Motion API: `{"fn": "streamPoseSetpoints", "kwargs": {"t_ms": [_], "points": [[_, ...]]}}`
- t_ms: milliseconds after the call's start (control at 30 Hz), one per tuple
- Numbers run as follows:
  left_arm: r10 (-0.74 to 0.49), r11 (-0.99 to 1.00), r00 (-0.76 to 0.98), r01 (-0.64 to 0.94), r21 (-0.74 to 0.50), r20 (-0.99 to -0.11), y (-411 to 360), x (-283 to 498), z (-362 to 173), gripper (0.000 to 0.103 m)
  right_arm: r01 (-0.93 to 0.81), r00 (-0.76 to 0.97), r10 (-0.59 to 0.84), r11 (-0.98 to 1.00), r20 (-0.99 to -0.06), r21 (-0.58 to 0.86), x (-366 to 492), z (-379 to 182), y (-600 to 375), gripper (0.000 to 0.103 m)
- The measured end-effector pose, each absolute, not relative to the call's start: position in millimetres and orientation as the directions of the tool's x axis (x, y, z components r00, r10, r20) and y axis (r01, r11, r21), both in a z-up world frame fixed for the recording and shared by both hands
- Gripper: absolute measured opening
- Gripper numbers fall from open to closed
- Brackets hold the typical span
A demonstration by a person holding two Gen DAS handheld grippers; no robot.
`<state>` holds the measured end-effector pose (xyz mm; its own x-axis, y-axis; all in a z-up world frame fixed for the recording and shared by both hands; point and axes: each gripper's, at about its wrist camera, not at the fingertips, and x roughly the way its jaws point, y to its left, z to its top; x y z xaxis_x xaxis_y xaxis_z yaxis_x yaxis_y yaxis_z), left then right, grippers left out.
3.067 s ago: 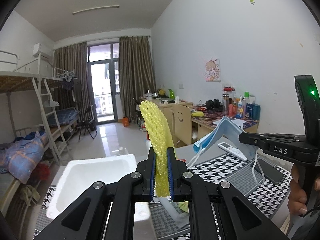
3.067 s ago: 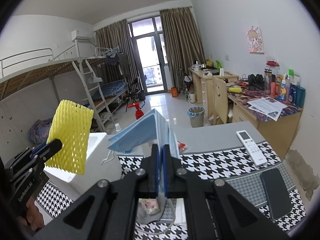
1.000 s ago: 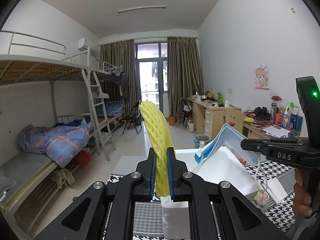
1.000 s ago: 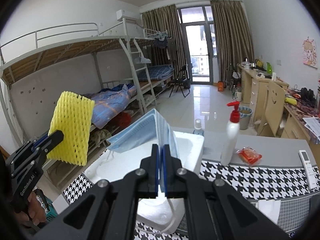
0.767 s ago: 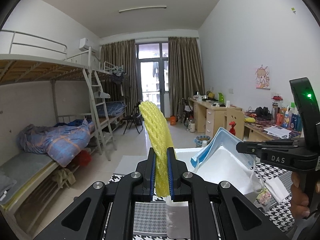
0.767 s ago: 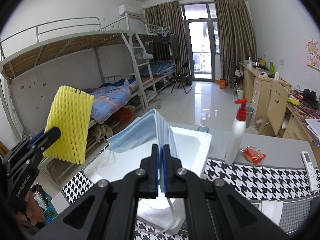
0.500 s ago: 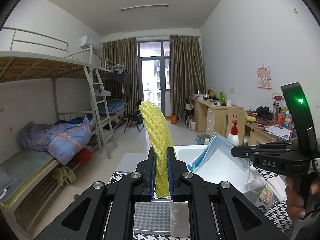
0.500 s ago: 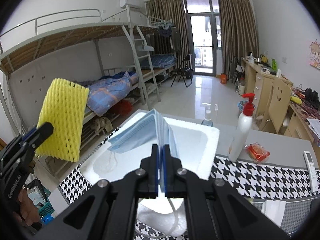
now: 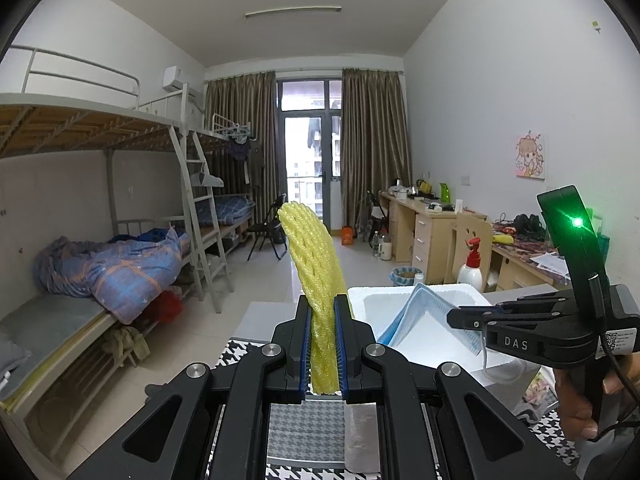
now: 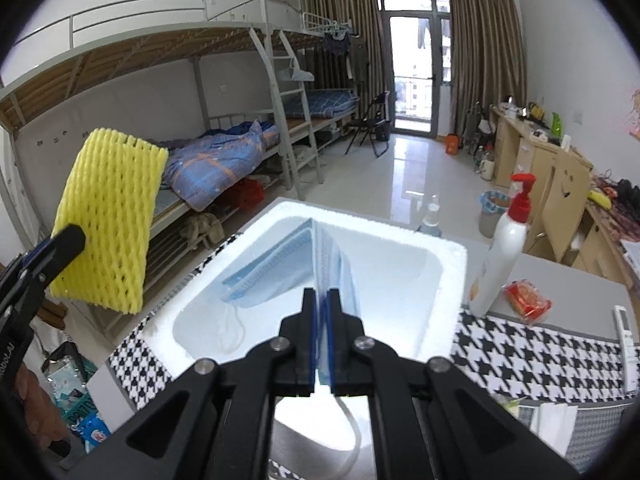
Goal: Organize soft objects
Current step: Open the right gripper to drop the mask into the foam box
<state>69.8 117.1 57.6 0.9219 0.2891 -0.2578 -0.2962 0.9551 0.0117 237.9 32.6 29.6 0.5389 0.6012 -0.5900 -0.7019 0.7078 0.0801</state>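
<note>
My left gripper (image 9: 322, 308) is shut on a yellow foam net sleeve (image 9: 311, 264) and holds it upright, left of a white foam box (image 9: 420, 300). The sleeve (image 10: 106, 220) also shows at the left of the right wrist view, in the left gripper (image 10: 60, 246). My right gripper (image 10: 323, 300) is shut on a blue face mask (image 10: 280, 268) and holds it over the open white foam box (image 10: 448, 280), with an ear loop hanging into it. In the left wrist view the right gripper (image 9: 454, 317) holds the mask (image 9: 420, 312) above the box.
A white pump bottle (image 10: 504, 248) with a red top and a red packet (image 10: 526, 300) stand right of the box. A remote (image 10: 625, 330) lies on the houndstooth tablecloth (image 10: 540, 356). A bunk bed (image 9: 100, 264) is at the left, desks (image 9: 424, 224) along the right wall.
Both grippers moved left and the right one came down over the foam box with the mask. The left gripper still holds the yellow sleeve beside the box.
</note>
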Motion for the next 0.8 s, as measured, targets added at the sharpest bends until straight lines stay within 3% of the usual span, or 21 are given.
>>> {"fn": "streamPoseSetpoints", "kwargs": {"t_ms": [67,100,133,533,800], "points": [[0.289,0.955,0.921,-0.297,0.009,-0.26,117,70,58,0.011,-0.703,0.542,0.601,0.707,-0.587,0.075,238,29,32,0.046],[0.289,0.955,0.921,-0.297,0.008,-0.261,117,71,57,0.011,-0.703,0.548,0.607,0.707,-0.576,0.076,238,29,32,0.068],[0.289,0.954,0.921,-0.298,0.007,-0.262,117,72,57,0.011,-0.703,0.553,0.612,0.707,-0.565,0.077,236,30,31,0.08],[0.291,0.953,0.919,-0.302,0.001,-0.267,118,74,58,0.011,-0.726,0.554,0.635,0.685,-0.538,0.06,226,27,29,0.092],[0.281,0.957,0.921,-0.291,0.0,-0.27,118,76,60,0.011,-0.722,0.56,0.645,0.688,-0.52,0.076,224,31,23,0.092]]}}
